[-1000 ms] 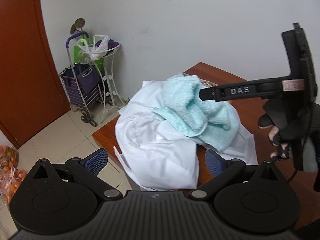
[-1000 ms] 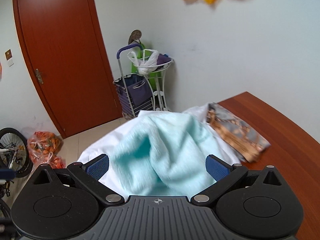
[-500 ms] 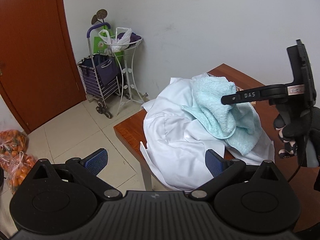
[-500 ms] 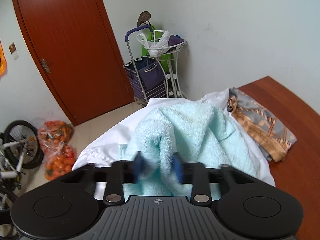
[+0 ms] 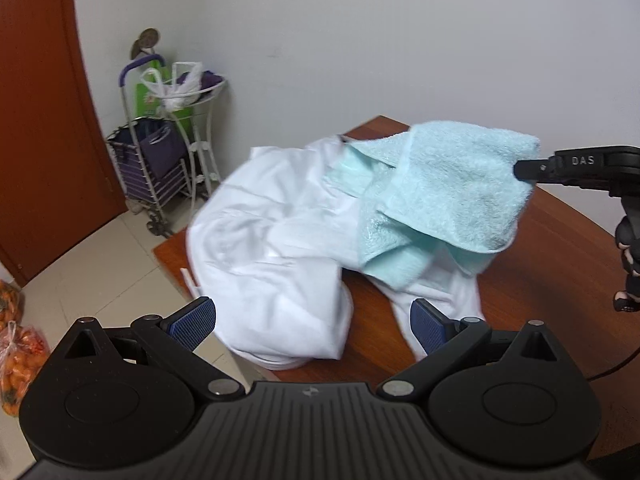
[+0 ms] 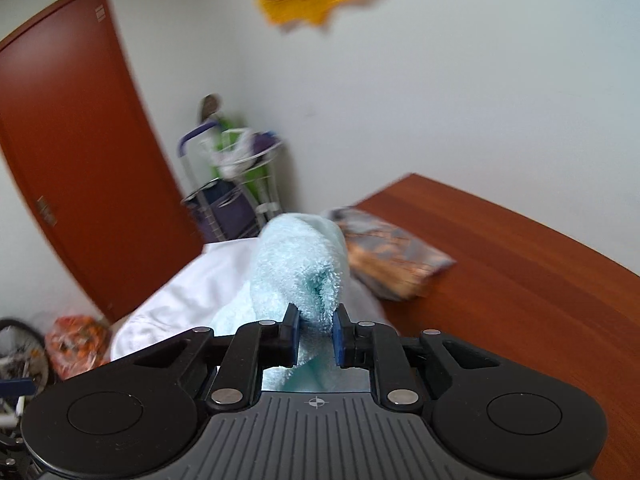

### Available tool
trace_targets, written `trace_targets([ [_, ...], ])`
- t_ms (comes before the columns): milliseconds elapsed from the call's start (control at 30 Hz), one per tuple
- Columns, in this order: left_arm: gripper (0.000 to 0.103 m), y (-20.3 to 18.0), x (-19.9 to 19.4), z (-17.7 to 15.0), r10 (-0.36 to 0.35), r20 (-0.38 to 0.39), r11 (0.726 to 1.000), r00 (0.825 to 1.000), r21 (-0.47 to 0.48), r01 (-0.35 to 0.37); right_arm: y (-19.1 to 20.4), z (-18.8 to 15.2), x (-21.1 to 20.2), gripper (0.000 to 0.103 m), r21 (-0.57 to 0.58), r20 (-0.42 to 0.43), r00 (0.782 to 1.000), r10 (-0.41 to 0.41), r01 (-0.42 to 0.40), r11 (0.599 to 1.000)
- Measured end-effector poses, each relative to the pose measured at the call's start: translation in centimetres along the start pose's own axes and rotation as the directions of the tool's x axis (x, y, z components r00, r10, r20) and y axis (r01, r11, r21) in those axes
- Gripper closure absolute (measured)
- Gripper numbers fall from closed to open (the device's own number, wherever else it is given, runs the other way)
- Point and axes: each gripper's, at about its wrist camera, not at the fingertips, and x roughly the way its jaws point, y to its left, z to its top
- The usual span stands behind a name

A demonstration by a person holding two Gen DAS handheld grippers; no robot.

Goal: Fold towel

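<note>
Hanging in soft, fluffy folds, the pale aqua towel (image 5: 448,184) was lifted by one bunched edge above the reddish-brown table (image 5: 560,248), its lower part draped on a crumpled white garment (image 5: 280,248) heaped at the table's near corner. In the right wrist view, the right gripper (image 6: 316,334) had its blue pads closed tight on a thick roll of the towel (image 6: 300,264), which rose up and away from the fingers. The left gripper (image 5: 312,320) was spread wide and held nothing, its blue pads hovering over the white garment and the table edge. Seen from the left, the right gripper (image 5: 520,170) reached in level from the side, with gloved fingers (image 5: 628,264) below it. Farther off, a folded patterned cloth (image 6: 392,256) lay on the table beside the towel. Beyond stood a purple shopping trolley (image 5: 152,164) by the wall.
</note>
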Motion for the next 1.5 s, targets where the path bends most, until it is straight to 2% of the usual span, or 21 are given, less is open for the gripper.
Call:
trace_targets([
  [133,0.000,-3.9,-0.5,-1.1,-0.060,0.012,0.997,0.998,0.042,0.060,-4.8,-2.8,-4.7,0.085,0.065,0.000,0.996,-0.095,0.095,0.993],
  [267,0.000,-7.8,-1.0,-2.6,-0.125,0.040,0.987,0.991,0.108,0.121,-9.4,-7.2,-9.3,0.085,0.115,-0.037,0.982,-0.186,0.189,0.975],
  [400,0.000,-11.3,-1.6,-4.8,-0.171,0.050,0.971,0.984,0.179,0.159,-13.9,-12.4,-12.6,0.085,0.149,-0.125,0.958,-0.259,0.276,0.949],
  [500,0.000,-13.2,-2.0,-6.4,-0.184,0.039,0.964,0.982,0.201,0.173,-16.8,-16.1,-14.9,0.084,0.155,-0.197,0.934,-0.300,0.331,0.931],
  [633,0.000,-15.0,-2.2,-8.1,-0.194,0.013,0.959,0.981,0.211,0.187,-19.4,-19.3,-18.0,0.083,0.159,-0.247,0.903,-0.352,0.396,0.904],
  [700,0.000,-15.7,-2.1,-8.6,-0.205,-0.004,0.955,0.979,0.218,0.201,-20.3,-20.4,-19.6,0.080,0.160,-0.272,0.883,-0.384,0.435,0.886],
  [833,0.000,-17.3,-1.5,-9.1,-0.223,-0.031,0.944,0.974,0.242,0.224,-20.7,-21.6,-22.1,0.062,0.118,-0.261,0.834,-0.486,0.527,0.842],
  [933,0.000,-18.3,-0.5,-9.2,-0.226,-0.047,0.937,0.973,0.264,0.230,-20.0,-21.7,-22.8,0.045,0.080,-0.232,0.822,-0.520,0.549,0.832],
  [967,0.000,-18.7,-0.3,-9.2,-0.226,-0.052,0.935,0.973,0.269,0.232,-19.7,-21.6,-22.9,0.043,0.068,-0.221,0.826,-0.518,0.543,0.837],
  [1067,0.000,-19.3,0.4,-8.9,-0.226,-0.064,0.930,0.972,0.283,0.235,-18.5,-21.1,-22.1,0.043,0.042,-0.201,0.860,-0.469,0.485,0.873],
  [1200,0.000,-19.7,1.1,-8.4,-0.230,-0.065,0.920,0.971,0.310,0.239,-16.4,-20.5,-19.3,0.043,-0.024,-0.195,0.911,-0.364,0.367,0.930],
  [1267,0.000,-19.7,1.2,-8.1,-0.232,-0.065,0.916,0.971,0.321,0.240,-15.4,-20.3,-17.5,0.043,-0.064,-0.201,0.925,-0.322,0.316,0.947],
  [1367,0.000,-19.5,1.7,-7.6,-0.228,-0.071,0.912,0.971,0.333,0.239,-14.1,-19.6,-14.6,0.043,-0.124,-0.228,0.933,-0.278,0.255,0.959],
  [1500,0.000,-19.1,2.0,-7.4,-0.216,-0.084,0.906,0.973,0.355,0.231,-13.2,-19.8,-11.7,0.043,-0.205,-0.274,0.924,-0.268,0.217,0.955],
])
